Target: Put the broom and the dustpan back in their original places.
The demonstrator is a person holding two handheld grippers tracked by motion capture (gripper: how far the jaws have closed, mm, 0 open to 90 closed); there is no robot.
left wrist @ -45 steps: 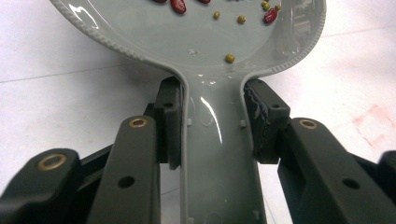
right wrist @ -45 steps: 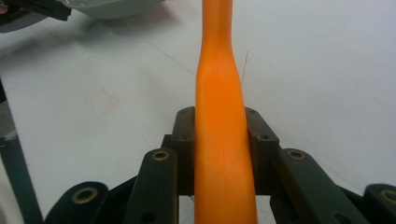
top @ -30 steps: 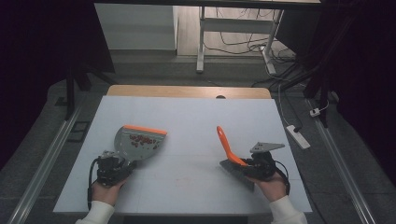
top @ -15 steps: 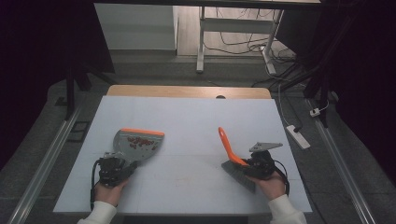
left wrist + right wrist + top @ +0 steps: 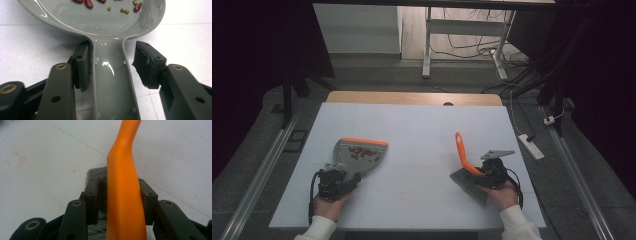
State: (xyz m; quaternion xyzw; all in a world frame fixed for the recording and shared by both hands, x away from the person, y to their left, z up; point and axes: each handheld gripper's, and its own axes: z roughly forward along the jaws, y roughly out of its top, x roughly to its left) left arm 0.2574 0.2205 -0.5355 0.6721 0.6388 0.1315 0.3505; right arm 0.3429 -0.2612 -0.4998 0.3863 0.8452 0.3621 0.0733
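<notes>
**On the table: dustpan released, brush gripped**

On the table point(image 5: 412, 125), the left gripper point(image 5: 110, 65) has its jaws spread beside the dustpan point(image 5: 359, 152) handle, right jaw apart from it. Beans point(image 5: 88, 3) lie in the dustpan. Right of the dustpan, the right gripper point(image 5: 119, 195) pinches the brush point(image 5: 464, 160).

The glossy grey plastic dustpan point(image 5: 105, 37) has an orange front lip and a beaded rim; beyond the black left tongs point(image 5: 111, 66) dark red beans point(image 5: 88, 3) and small yellow-green peas point(image 5: 124, 10) speckle it. Between the black right tongs point(image 5: 119, 201), a bright orange-handled brush point(image 5: 125, 195) has grey bristles.
</notes>
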